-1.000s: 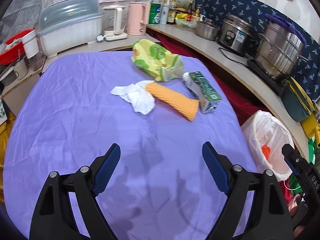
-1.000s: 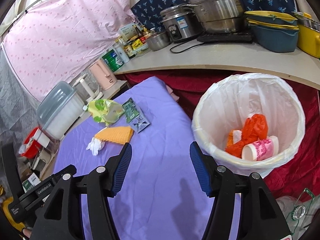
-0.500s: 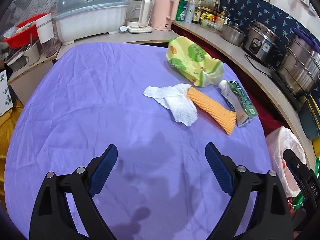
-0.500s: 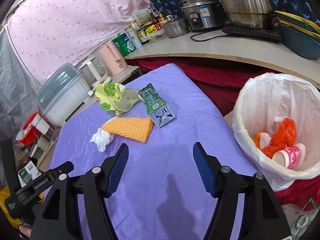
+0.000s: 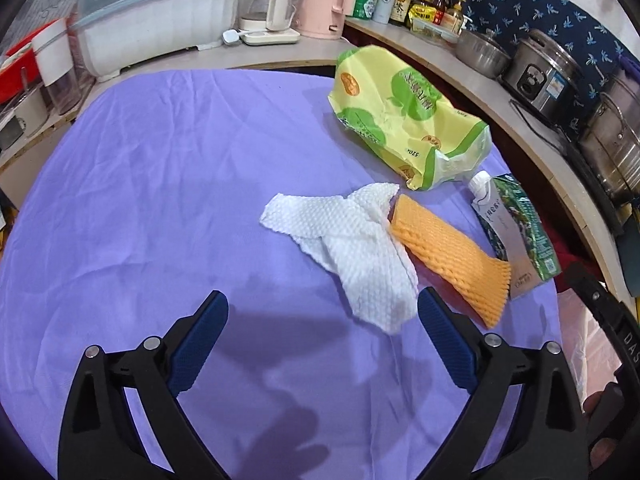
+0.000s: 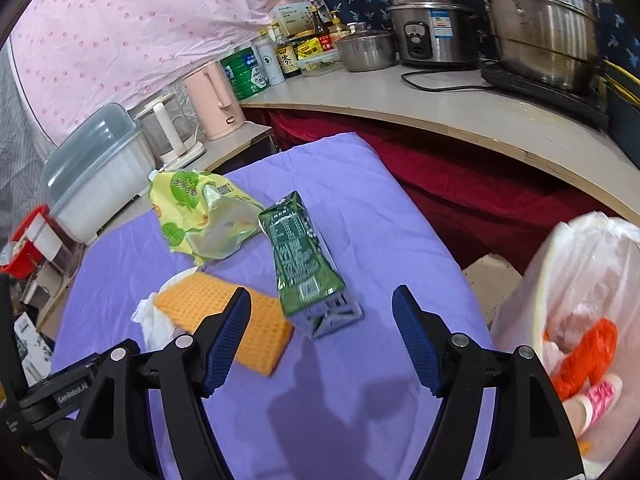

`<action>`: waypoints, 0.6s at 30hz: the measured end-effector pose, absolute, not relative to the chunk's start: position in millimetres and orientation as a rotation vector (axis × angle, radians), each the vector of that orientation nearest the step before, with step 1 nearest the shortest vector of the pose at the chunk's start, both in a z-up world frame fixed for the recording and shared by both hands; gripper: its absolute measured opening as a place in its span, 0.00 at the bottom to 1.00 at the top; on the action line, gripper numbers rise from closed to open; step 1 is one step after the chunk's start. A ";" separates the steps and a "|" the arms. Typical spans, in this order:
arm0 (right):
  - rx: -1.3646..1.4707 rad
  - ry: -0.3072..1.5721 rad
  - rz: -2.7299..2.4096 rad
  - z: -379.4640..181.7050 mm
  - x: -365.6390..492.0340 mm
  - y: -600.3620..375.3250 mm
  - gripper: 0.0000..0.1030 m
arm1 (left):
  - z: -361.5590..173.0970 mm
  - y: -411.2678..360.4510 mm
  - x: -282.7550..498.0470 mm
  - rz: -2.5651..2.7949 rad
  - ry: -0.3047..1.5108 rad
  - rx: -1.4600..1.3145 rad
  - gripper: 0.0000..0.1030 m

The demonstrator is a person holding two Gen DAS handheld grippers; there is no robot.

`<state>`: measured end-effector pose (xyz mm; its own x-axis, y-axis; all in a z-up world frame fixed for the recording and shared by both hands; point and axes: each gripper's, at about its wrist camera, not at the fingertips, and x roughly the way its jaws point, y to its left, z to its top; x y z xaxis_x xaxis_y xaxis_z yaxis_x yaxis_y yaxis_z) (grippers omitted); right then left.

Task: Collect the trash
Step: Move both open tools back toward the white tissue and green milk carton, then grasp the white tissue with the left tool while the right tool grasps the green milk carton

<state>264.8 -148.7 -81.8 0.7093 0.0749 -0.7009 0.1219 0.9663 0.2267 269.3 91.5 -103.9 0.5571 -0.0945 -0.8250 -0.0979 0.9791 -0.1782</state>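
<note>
- hovering over the purple tablecloth (image 5: 160, 200), our left gripper (image 5: 322, 312) spreads wider, holding nothing, the white paper towel (image 5: 360, 248) just past its right pad.
- our right gripper (image 6: 320, 312) is opening too, empty, the green carton (image 6: 304, 256) lying just ahead.
- orange foam sleeve (image 6: 224, 312) touches the towel; yellow-green bag (image 5: 400, 120) behind; lined bin (image 6: 580, 280) at right.

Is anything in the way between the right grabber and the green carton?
Nothing visible. The green carton lies on the purple cloth just ahead of the right gripper, whose jaws are opening and empty. The orange foam net lies beside it, not between.
</note>
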 end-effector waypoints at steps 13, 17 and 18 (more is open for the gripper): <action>0.174 0.830 -0.009 -105.6 324.7 -129.7 0.68 | -128.3 91.0 309.6 0.001 1.007 -0.220 0.77; 0.162 0.847 -0.016 -114.0 333.3 -128.7 0.65 | -127.7 88.2 315.1 -0.001 0.991 -0.200 0.60; 0.166 0.851 -0.015 -115.7 333.6 -128.8 0.60 | -127.5 86.7 316.3 -0.008 0.987 -0.192 0.53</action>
<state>333.6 -128.8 -115.7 0.6598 0.0528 -0.7496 0.0795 0.9870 0.1396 316.3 86.7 -127.5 0.5524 -0.0936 -0.8283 -0.0805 0.9830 -0.1647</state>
